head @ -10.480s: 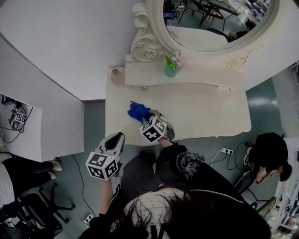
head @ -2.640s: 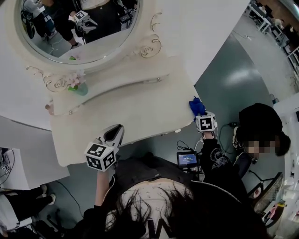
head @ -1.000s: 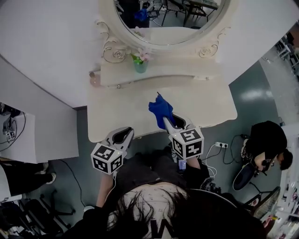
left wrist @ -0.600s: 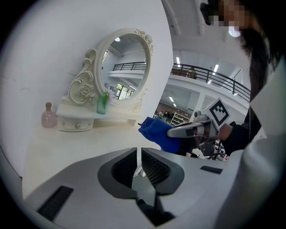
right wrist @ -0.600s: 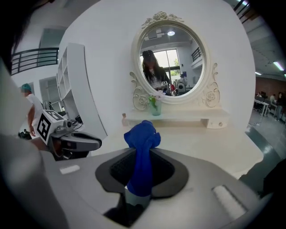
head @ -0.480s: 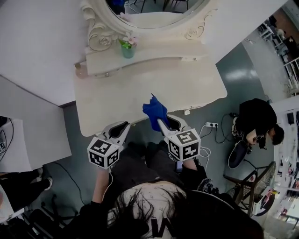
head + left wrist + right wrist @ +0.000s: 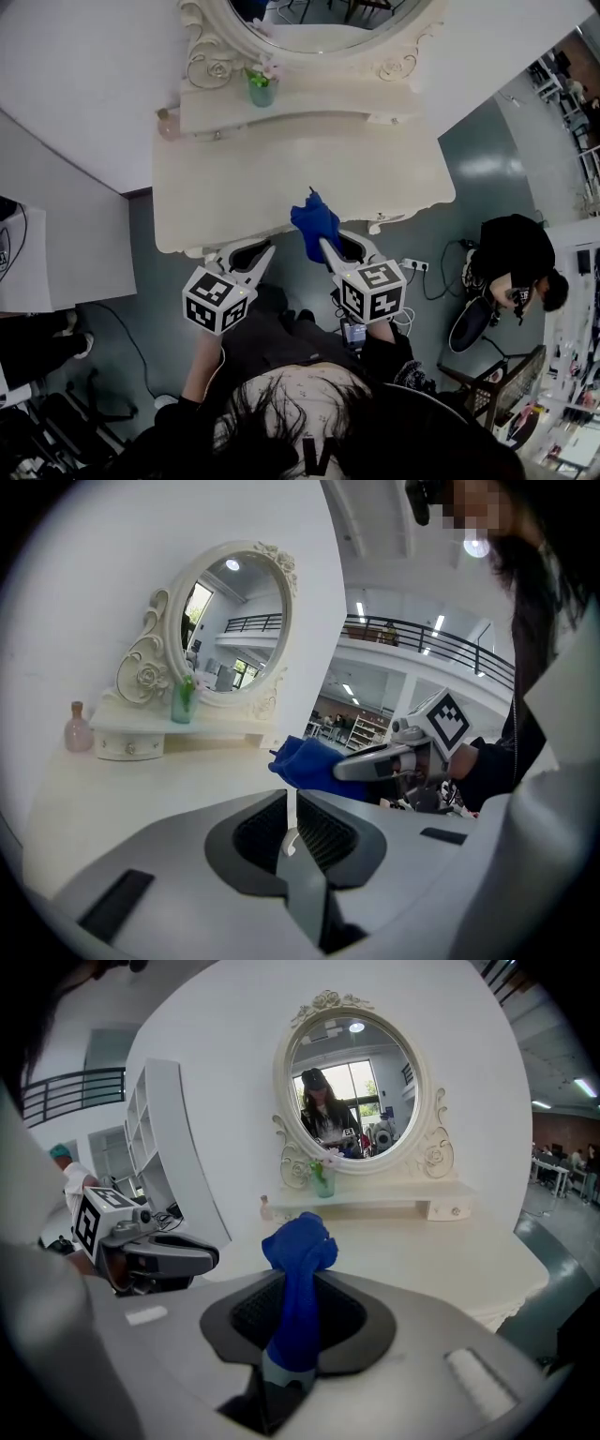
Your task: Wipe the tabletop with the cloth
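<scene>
Cloth (image 7: 314, 223), blue and bunched, is clamped between the jaws of the right gripper (image 7: 296, 1288). The bunch protrudes past the jaw tips, over the tabletop's (image 7: 234, 178) front edge. Left gripper (image 7: 292, 803) sits alongside, jaws drawn together, nothing between.

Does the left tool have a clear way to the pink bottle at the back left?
Probably yes: the left tool is shut near the front edge, and only bare tabletop lies between it and the pink bottle.
</scene>
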{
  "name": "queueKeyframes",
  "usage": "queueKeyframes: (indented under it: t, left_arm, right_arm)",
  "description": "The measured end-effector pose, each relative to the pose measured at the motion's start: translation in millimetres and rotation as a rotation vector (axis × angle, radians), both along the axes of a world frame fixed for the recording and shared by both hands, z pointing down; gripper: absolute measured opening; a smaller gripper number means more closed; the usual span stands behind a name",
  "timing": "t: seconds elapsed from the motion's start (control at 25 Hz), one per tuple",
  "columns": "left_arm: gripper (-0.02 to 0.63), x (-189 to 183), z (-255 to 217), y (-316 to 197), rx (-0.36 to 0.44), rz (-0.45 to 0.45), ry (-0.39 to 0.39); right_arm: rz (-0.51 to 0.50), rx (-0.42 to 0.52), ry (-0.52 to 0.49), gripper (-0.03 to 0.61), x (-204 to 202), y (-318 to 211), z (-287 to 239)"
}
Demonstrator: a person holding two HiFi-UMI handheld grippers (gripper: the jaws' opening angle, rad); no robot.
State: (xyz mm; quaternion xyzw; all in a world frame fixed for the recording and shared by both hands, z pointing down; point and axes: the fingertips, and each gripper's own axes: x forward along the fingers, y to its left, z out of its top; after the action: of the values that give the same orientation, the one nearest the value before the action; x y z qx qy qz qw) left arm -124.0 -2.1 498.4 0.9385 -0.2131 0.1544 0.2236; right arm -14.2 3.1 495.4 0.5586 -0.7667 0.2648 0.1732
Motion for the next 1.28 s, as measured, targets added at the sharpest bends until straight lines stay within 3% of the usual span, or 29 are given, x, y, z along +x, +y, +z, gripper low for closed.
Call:
queueKeyframes:
  t: [0.68, 1.28]
  left_arm:
    - [0.009, 33, -11, 101, 0.033, -0.177, -0.057]
    - [0.009, 59, -18, 185, 0.060, -0.192, -0.061]
  right_arm:
    - [-0.148, 0.034, -0.079, 0.089, 33, 84, -1]
    - [-0.220, 0.061, -0.107, 0.089, 46, 160, -5]
